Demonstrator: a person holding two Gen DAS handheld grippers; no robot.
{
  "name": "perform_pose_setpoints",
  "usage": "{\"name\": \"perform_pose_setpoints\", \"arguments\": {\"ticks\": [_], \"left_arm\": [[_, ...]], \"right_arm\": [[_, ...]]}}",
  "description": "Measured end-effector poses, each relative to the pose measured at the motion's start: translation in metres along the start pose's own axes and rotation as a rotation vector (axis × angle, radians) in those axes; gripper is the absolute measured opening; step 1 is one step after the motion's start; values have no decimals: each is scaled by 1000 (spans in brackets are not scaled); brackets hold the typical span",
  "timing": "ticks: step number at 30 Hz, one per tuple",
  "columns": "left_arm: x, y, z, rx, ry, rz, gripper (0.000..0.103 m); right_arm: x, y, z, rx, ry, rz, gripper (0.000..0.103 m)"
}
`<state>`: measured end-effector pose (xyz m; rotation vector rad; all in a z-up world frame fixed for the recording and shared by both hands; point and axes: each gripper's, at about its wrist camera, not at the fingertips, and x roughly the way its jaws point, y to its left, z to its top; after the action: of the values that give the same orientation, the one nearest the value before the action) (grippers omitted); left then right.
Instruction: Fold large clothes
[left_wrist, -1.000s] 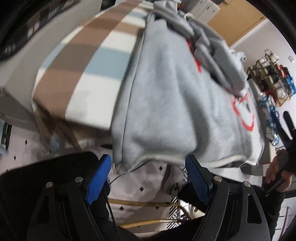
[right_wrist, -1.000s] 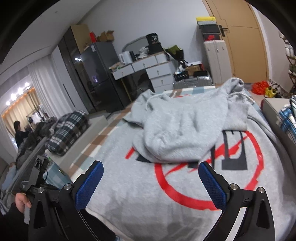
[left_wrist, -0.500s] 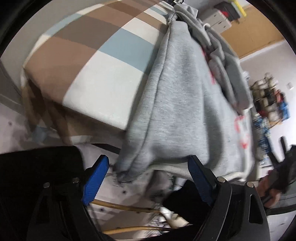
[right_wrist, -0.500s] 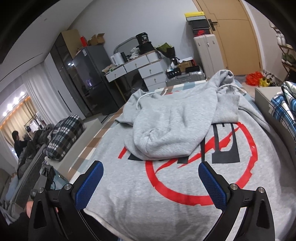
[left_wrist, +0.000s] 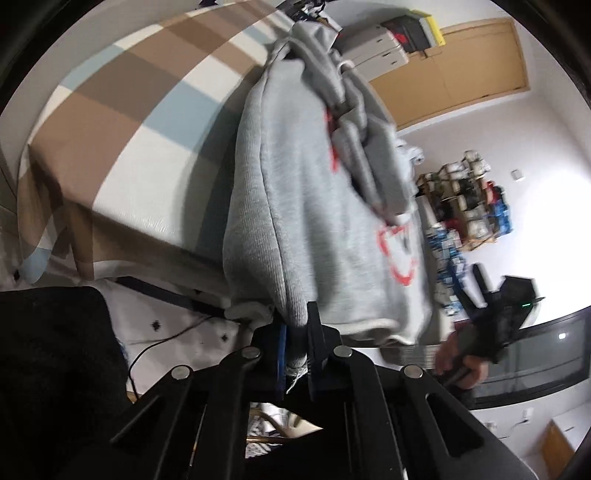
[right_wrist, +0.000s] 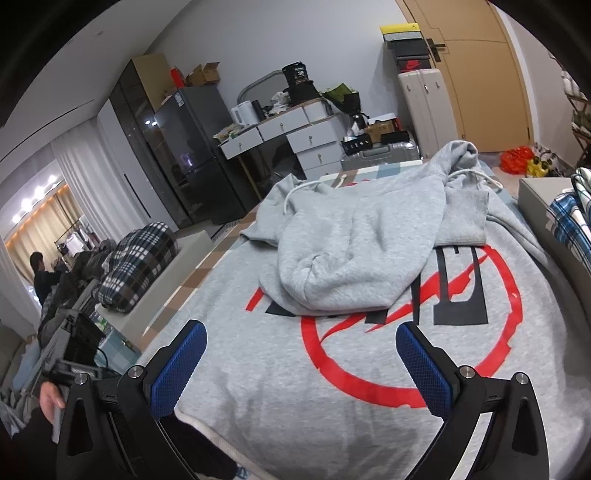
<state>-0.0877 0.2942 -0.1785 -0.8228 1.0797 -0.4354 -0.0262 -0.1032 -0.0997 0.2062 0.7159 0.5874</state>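
Observation:
A large grey hoodie (right_wrist: 369, 369) with a red and black print lies spread on the checked bed cover (left_wrist: 122, 122), its sleeves and hood folded in over the chest. In the left wrist view my left gripper (left_wrist: 295, 343) is shut on the hoodie (left_wrist: 314, 206) at its bottom corner, with grey fabric pinched between the blue pads. My right gripper (right_wrist: 301, 360) stands open just above the hem, with nothing pressed between its fingers. A hand holding the right gripper's handle (left_wrist: 480, 325) shows at the right of the left wrist view.
A plaid blanket (right_wrist: 136, 269) lies on a low bench left of the bed. A padded bench with blue plaid cloth (right_wrist: 569, 221) stands at the right. Drawers (right_wrist: 295, 133), a dark fridge (right_wrist: 184, 155), suitcases and a wooden door are at the back.
My left gripper has moved onto the hoodie's bottom corner and gone from wide open to shut on the fabric, its view turning. The right gripper has stayed open in place.

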Motion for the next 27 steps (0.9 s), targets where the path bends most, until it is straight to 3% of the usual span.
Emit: {"name": "perform_pose_setpoints", "arguments": {"ticks": [5, 7, 9, 13, 16, 18, 20, 22, 23, 25, 27], "left_arm": [[-30, -23, 12, 30, -30, -100, 3], [-40, -31, 23, 22, -41, -186, 3], [-42, -38, 31, 39, -55, -189, 3], [-26, -50, 38, 49, -17, -186, 3], [-22, -55, 38, 59, 0, -210, 3], [-25, -57, 39, 66, 2, -223, 3], [-28, -58, 40, 70, 5, -236, 3], [-28, -58, 41, 64, 24, -256, 3], [-30, -58, 41, 65, 24, -263, 3], [-32, -57, 42, 71, 23, -268, 3], [-34, -54, 42, 70, 29, -264, 3]], "right_arm": [[2, 3, -1, -13, 8, -3, 103], [3, 4, -1, -20, 13, -1, 103], [4, 8, -2, -28, 21, 31, 103], [0, 39, -10, -122, 37, 177, 103], [-1, 86, -24, -232, 67, 318, 103], [3, 119, -37, -325, 68, 349, 103], [19, 157, -55, -457, 102, 313, 103], [39, 186, -69, -567, 117, 203, 102], [52, 198, -75, -606, 112, 138, 99], [66, 208, -79, -621, 99, 125, 79], [77, 212, -77, -607, 109, 128, 37]]}}
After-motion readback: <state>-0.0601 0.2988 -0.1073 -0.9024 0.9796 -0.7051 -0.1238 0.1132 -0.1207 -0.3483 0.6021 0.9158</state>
